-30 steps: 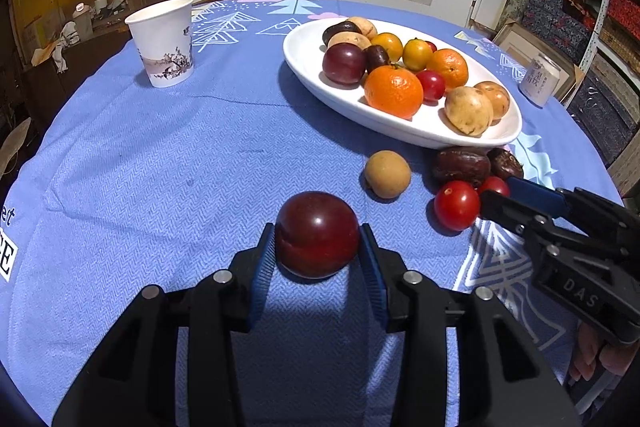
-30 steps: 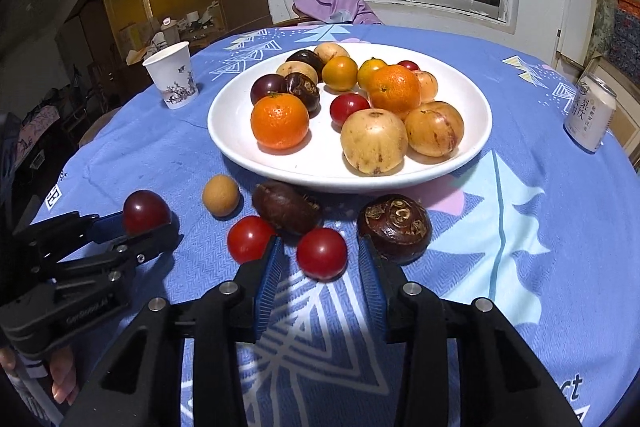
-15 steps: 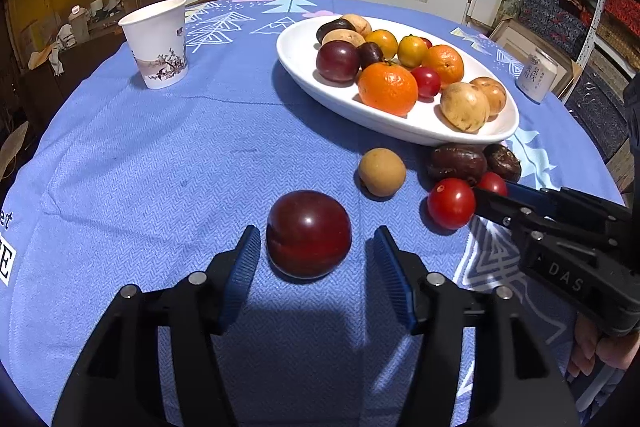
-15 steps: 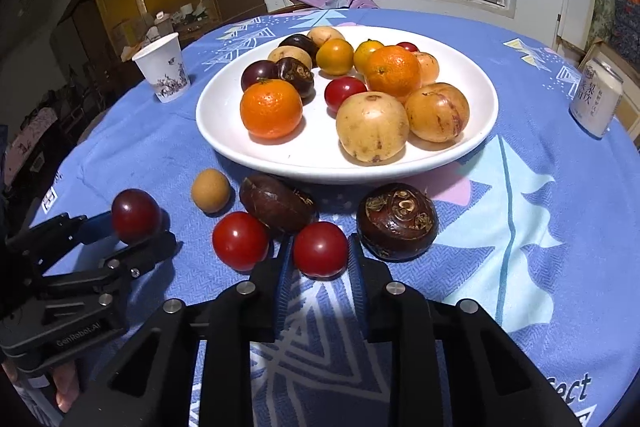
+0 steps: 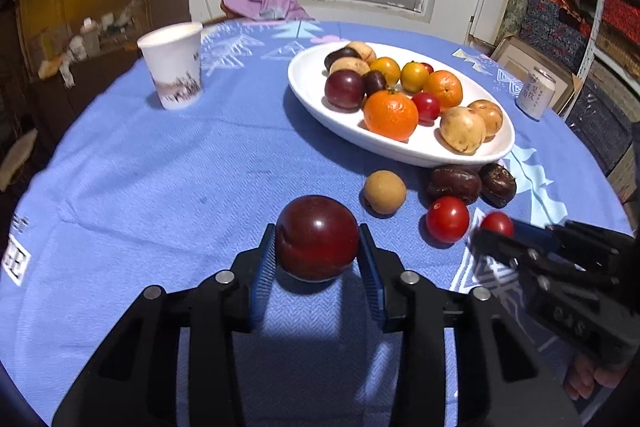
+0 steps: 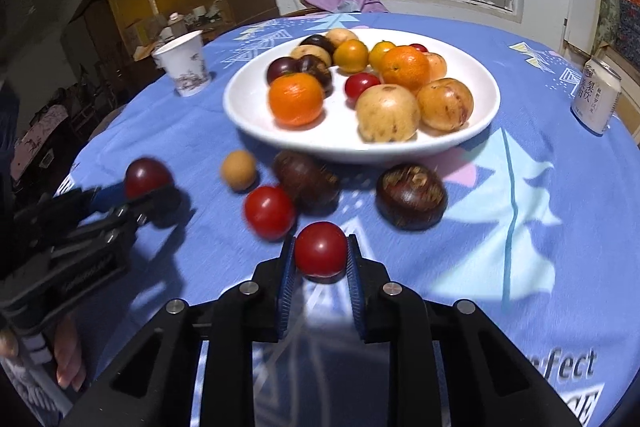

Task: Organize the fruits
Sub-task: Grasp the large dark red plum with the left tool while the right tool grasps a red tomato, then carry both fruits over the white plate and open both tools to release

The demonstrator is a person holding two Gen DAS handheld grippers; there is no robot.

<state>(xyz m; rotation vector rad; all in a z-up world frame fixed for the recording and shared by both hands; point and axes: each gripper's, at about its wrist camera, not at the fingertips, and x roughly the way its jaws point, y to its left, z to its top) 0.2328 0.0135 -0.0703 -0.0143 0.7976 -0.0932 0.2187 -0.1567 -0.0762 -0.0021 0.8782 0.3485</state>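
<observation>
Table: round top under a blue patterned cloth [image 5: 168, 163], seen from both wrist cameras.
Left gripper [image 5: 318, 259]: jaws closing, blue pads on either side of a dark red plum [image 5: 317, 237]; the pads look to touch its sides, and the plum rests on the cloth.
Right gripper [image 6: 321, 261]: clamped on a cherry tomato [image 6: 321, 253], held between its blue pads just above the cloth.
Plate [image 6: 248, 107]: white and oval, beyond both grippers, piled with oranges, plums, yellow-brown fruits and a small tomato.
Loose fruit: a second tomato [image 6: 269, 211], a small tan round fruit [image 6: 239, 169] and two dark brown fruits [image 6: 411, 195] lie on the cloth between the plate and the grippers.
Paper cup [image 5: 172, 65]: upright, well left of the plate.
Can [image 6: 596, 95]: upright at the far right.
</observation>
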